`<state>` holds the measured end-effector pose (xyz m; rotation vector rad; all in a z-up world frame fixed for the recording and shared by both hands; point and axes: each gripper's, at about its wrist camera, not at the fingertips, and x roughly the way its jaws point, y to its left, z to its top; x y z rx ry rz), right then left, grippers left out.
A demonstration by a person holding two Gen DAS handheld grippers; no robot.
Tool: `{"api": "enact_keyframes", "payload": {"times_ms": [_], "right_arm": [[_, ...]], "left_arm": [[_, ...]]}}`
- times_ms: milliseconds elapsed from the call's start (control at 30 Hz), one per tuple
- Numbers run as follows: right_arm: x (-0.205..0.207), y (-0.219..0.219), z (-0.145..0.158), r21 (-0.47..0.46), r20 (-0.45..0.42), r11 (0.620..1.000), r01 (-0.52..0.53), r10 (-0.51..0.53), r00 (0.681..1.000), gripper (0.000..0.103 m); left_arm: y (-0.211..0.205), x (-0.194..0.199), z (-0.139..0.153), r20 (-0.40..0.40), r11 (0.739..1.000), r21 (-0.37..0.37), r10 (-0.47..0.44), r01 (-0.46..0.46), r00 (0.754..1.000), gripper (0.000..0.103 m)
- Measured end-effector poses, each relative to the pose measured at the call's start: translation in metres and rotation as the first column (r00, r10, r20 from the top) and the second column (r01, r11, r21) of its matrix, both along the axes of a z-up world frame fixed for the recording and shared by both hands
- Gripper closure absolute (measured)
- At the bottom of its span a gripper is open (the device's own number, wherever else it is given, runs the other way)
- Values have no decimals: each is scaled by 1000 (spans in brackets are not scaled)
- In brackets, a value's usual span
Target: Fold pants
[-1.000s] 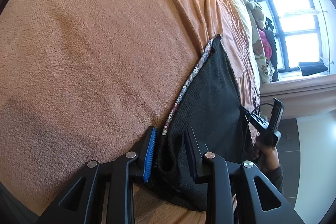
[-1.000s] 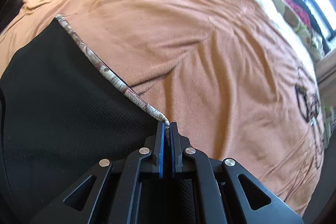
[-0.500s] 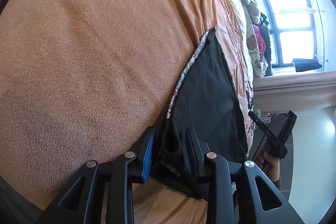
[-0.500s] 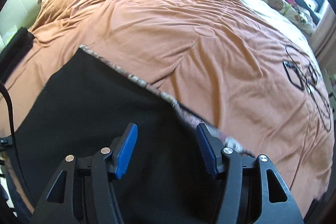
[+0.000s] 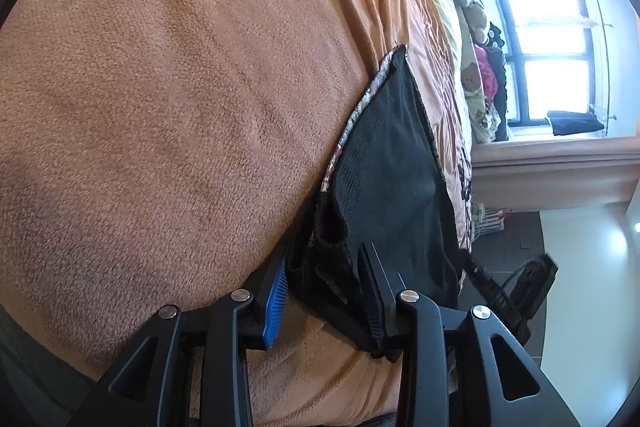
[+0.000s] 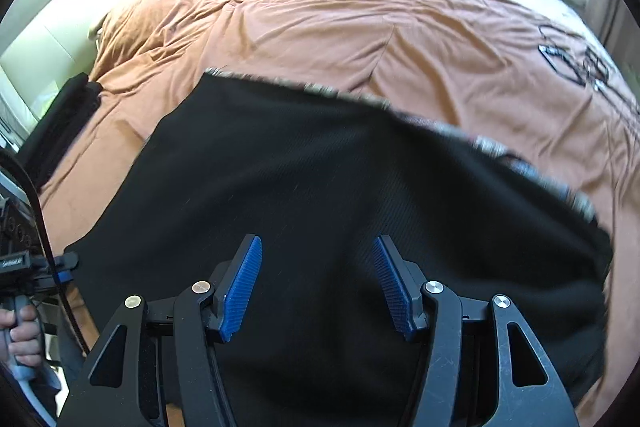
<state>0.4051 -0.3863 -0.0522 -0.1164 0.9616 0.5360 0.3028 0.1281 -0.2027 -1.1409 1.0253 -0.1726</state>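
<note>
The black pants (image 6: 320, 179) with a patterned trim edge (image 6: 500, 151) lie spread on the orange blanket (image 6: 360, 19). My right gripper (image 6: 316, 279) is open and empty, raised above the black cloth. In the left wrist view the pants (image 5: 392, 163) run away from me, with the trim (image 5: 352, 119) on their left side. My left gripper (image 5: 324, 279) is open, its fingers straddling a bunched corner of the pants (image 5: 328, 235) at the bed's near edge. The other hand-held gripper (image 5: 524, 287) shows at the lower right of that view.
The orange blanket (image 5: 180, 87) covers the bed. Stuffed toys and clothes (image 5: 480, 67) sit by the window (image 5: 548, 55). A black cable (image 6: 576, 63) lies on the blanket at the far right. A dark object (image 6: 64, 115) rests at the bed's left edge.
My right gripper let go of the trim edge, opened and lifted up and back over the pants. My left gripper stayed open around the bunched corner and hardly moved.
</note>
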Motion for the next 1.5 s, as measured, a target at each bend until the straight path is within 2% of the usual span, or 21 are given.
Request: {"api": "enact_keyframes", "payload": {"times_ms": [300,333,367,400,500,567,633,733,800,867,933,1000,1100,1133,1233,1333,1500], "right_arm": [[-36,-17,-16,101,-39,990,101,-97,994,47],[-41,-18,-18,110,-41,988,110,-106,994,47],[-45,-21,-20,120,-44,986,120,-115,992,47],[-49,-23,-23,127,-48,983,130,-125,991,47],[-63,-23,-32,127,-64,981,148,-141,988,47],[-73,-23,-37,129,-75,981,143,-134,988,60],[-81,-25,-42,133,-98,981,139,-127,987,64],[-94,-25,-44,118,-97,986,120,-109,989,64],[-100,-24,-43,121,-125,989,88,-73,989,70],[-103,-28,-38,152,-147,986,72,-50,988,76],[-102,-37,-27,204,-139,976,81,-53,989,76],[-100,-42,-14,237,-109,967,89,-65,992,76],[-90,-43,-5,237,-67,966,107,-94,993,76],[-85,-43,-6,239,-69,964,116,-102,992,76],[-74,-43,-18,238,-95,961,143,-124,988,89],[-71,-42,-38,246,-155,954,169,-133,979,95],[-83,-47,-46,285,-196,944,168,-114,974,95]], "left_arm": [[-8,12,3,21,1000,26,14,-15,1000,66],[-8,12,3,24,999,30,9,-10,1000,69],[-8,13,2,24,999,41,1,-2,1000,86],[-6,13,1,19,999,42,-3,3,1000,93],[-3,10,4,44,1000,29,2,-3,999,93],[-4,8,11,75,999,33,-3,1,997,93],[-5,6,21,109,999,39,-12,8,994,93],[-7,6,36,156,999,31,-25,20,987,93],[-9,8,45,178,999,33,-34,28,983,93],[-12,10,52,195,999,34,-43,37,980,93],[-16,13,60,208,998,38,-51,44,977,93],[-19,15,67,226,998,34,-57,51,972,93],[-24,21,77,248,997,35,-71,65,966,93],[-26,22,81,257,997,35,-77,70,963,93],[-33,27,94,283,995,43,-96,87,954,93],[-41,36,105,305,993,51,-115,104,945,93],[-60,53,122,348,987,45,-158,152,924,93]]}}
